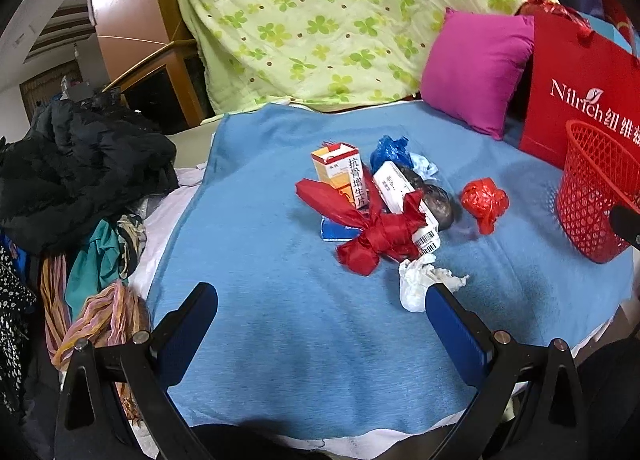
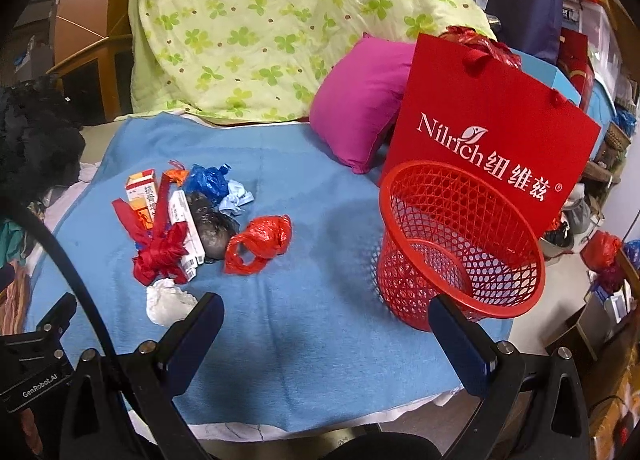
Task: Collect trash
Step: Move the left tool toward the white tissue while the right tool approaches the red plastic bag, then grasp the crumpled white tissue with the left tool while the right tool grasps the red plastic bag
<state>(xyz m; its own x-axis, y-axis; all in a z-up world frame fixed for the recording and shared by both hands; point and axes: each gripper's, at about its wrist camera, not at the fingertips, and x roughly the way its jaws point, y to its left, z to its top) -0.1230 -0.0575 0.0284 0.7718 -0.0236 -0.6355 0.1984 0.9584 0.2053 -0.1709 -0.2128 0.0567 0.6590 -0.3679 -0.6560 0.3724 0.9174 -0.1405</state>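
A pile of trash lies on the blue blanket (image 1: 280, 320): an orange-white medicine box (image 1: 340, 174), a white box with a barcode (image 1: 404, 200), a red ribbon bow (image 1: 372, 236), a blue plastic bag (image 1: 390, 152), a dark crumpled bag (image 1: 438, 204), a red crumpled bag (image 1: 484, 202) and a white tissue wad (image 1: 420, 284). The red mesh basket (image 2: 460, 244) stands upright at the right. My left gripper (image 1: 322, 304) is open and empty, just short of the tissue. My right gripper (image 2: 326, 316) is open and empty, between the red bag (image 2: 260, 242) and the basket.
A red Nilrich paper bag (image 2: 492, 132) and a magenta pillow (image 2: 360, 100) stand behind the basket. A green clover quilt (image 1: 340, 20) is heaped at the back. Dark clothes (image 1: 80, 164) and scarves (image 1: 100, 312) lie left of the blanket. Boxes and clutter fill the right side (image 2: 608, 300).
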